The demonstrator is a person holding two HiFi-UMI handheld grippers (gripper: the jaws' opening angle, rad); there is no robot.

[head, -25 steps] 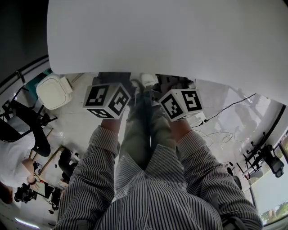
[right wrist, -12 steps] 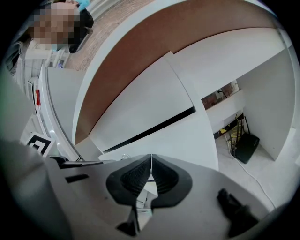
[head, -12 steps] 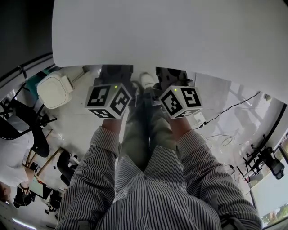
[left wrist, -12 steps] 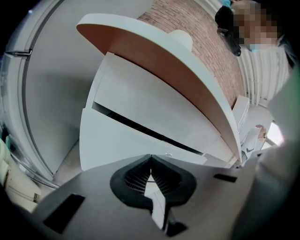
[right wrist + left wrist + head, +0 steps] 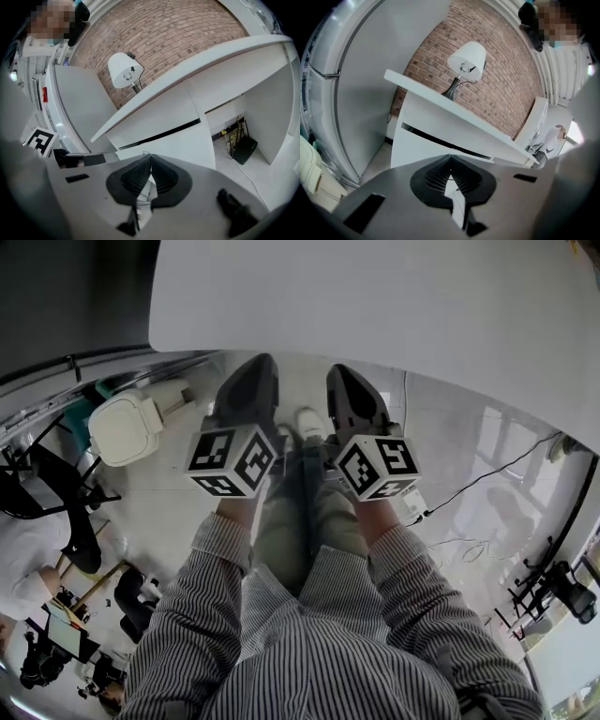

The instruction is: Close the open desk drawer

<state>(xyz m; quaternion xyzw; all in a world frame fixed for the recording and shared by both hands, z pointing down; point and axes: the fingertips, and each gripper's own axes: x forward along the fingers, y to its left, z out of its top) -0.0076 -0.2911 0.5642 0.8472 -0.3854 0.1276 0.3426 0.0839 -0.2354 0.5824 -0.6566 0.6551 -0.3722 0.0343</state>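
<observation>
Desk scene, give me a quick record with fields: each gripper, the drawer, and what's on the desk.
left gripper: fingers together, nothing between, clear of the desk
right gripper: fingers together, nothing between
drawer: front looks nearly flush, only a dark seam below
on desk: white lamp
behind desk: brick wall

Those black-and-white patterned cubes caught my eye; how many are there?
2. The left cube sits on the left gripper, the right cube on the right gripper, side by side before the white desk. None seems hidden.
</observation>
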